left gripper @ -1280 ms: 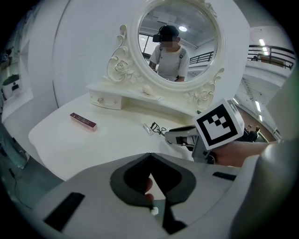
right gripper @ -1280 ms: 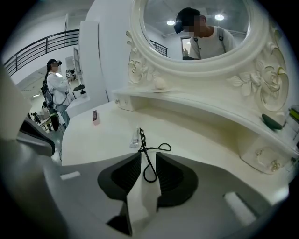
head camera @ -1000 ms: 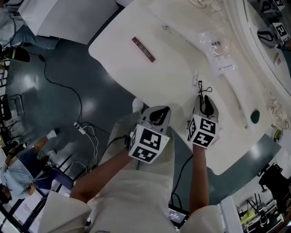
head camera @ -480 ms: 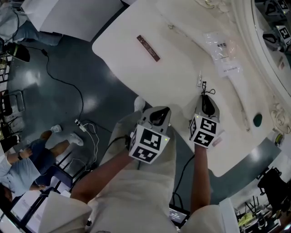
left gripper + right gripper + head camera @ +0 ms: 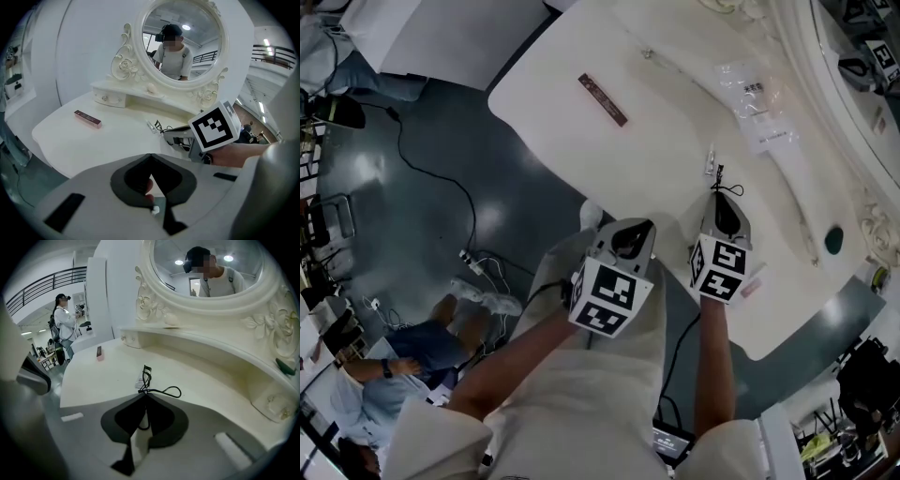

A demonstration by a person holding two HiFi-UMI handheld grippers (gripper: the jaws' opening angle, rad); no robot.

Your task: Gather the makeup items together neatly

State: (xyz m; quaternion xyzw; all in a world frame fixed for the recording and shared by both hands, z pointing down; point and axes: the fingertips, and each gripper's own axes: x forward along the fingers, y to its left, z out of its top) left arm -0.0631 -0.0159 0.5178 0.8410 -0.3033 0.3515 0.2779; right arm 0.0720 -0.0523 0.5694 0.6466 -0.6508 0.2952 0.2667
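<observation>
A black eyelash curler (image 5: 146,378) lies on the white vanity table (image 5: 581,159), next to a small white packet (image 5: 139,382). My right gripper (image 5: 145,396) has just been closing, and its jaws now pinch one handle loop of the curler (image 5: 719,178). A slim pink-brown box (image 5: 603,99) lies far off on the table's left side, also seen in the left gripper view (image 5: 87,118). My left gripper (image 5: 150,156) hangs shut and empty over the table's near edge, left of the right gripper (image 5: 172,137).
Clear plastic packets (image 5: 752,105) lie on the raised shelf under the ornate oval mirror (image 5: 180,42). A dark green thing (image 5: 833,240) sits at the shelf's right end. Grey floor with cables (image 5: 441,187) lies left of the table, and a person (image 5: 384,375) is down there.
Both grippers have kept their places over the table's near edge. The person on the floor at lower left has shifted position.
</observation>
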